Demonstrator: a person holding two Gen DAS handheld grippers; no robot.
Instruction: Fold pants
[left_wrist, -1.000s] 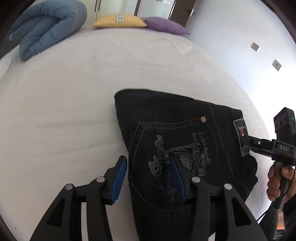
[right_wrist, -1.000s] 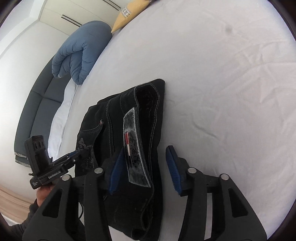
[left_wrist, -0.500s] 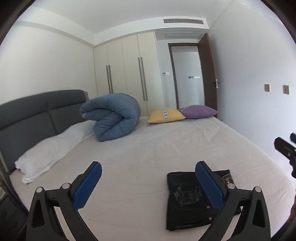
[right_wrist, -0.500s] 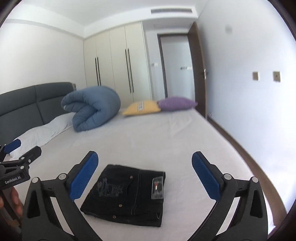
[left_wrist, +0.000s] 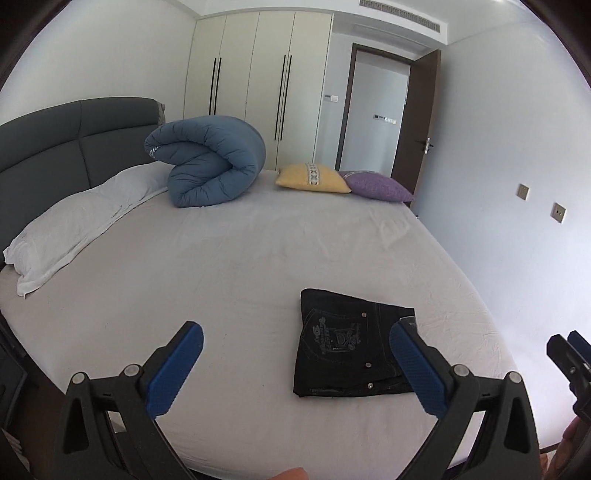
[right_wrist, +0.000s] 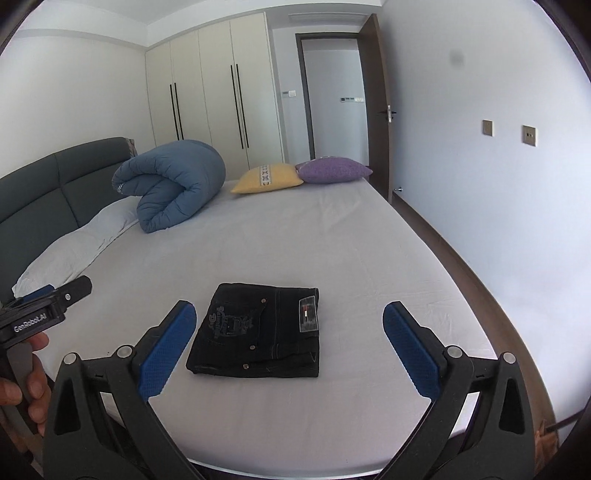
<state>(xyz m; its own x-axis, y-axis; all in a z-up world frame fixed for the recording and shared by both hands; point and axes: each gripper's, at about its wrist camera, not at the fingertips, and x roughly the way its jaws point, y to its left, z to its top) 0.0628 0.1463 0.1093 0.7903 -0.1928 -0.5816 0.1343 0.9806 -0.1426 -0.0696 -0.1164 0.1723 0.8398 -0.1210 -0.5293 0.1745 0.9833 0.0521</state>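
Pants lay folded on bed; I'd lifted both grippers clear, jaws spread empty—fold complete.

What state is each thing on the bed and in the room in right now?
Black denim pants: folded, flat on bed.
Blue quilted duvet: rolled up.
Brown wooden door: open.
Cream wardrobe doors: closed.
Left gripper: open, empty.
Right gripper: open, empty.

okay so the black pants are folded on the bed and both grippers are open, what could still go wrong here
The folded pants lie near the bed's front edge, so a nudge could slide them off. The bottom layers look slightly uneven at the front and might loosen if lifted. Both the left gripper and right gripper are open, holding nothing.
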